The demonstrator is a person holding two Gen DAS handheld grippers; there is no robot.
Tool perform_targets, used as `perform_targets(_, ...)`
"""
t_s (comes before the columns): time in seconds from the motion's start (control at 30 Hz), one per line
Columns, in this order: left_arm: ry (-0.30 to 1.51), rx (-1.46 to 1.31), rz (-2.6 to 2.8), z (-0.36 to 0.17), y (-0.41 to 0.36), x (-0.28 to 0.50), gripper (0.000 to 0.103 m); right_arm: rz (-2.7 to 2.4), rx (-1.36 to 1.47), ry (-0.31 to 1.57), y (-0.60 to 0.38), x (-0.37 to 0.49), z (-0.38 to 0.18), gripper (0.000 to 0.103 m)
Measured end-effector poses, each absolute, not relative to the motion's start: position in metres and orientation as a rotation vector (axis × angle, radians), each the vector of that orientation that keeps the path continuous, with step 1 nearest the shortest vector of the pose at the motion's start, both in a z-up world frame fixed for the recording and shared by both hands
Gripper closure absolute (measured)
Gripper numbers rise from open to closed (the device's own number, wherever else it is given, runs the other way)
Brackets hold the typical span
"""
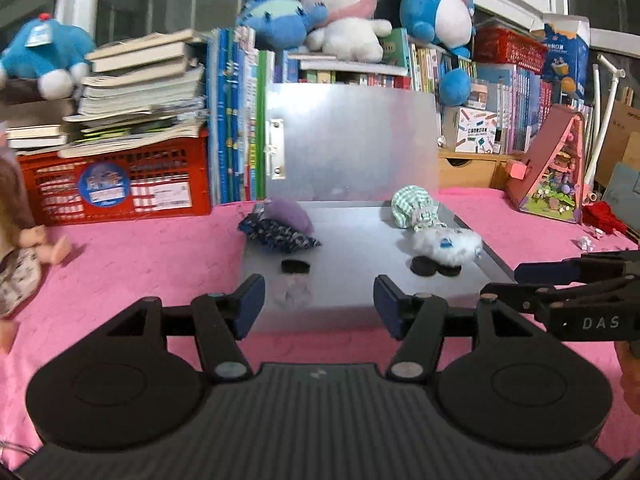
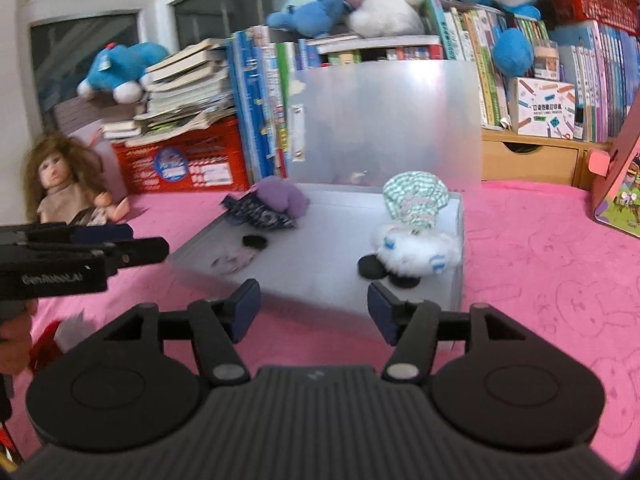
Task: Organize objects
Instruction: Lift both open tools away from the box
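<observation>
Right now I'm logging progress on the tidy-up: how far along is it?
Done: two small bundles of doll clothes, purple and green-checked, lie in the open translucent box. In hand: nothing; left gripper and right gripper are open. Left: the doll sits outside on the pink cloth.

Plush toys [image 1: 344, 12] top shelved books [image 1: 236, 120] behind a red crate [image 1: 116, 188] and doll [image 2: 60, 184].
</observation>
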State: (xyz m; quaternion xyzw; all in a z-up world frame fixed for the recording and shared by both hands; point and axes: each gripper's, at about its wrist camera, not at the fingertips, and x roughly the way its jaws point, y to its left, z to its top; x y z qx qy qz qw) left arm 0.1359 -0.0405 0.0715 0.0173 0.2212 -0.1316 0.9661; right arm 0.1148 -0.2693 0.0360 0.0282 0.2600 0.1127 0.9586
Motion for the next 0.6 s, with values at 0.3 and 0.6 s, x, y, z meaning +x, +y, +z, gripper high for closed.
perform_targets(0.3,0.364,0.051,-0.186,0.054,-0.007,0.057,0.031,0.282,0.047,0.500,-0.245,0.062,0.021,0.024)
perform_targets(0.6,0.360,0.026,-0.086,0.037,0.027,0.026,0.024,0.365,-0.037,0.523,-0.205,0.040,-0.001,0.017)
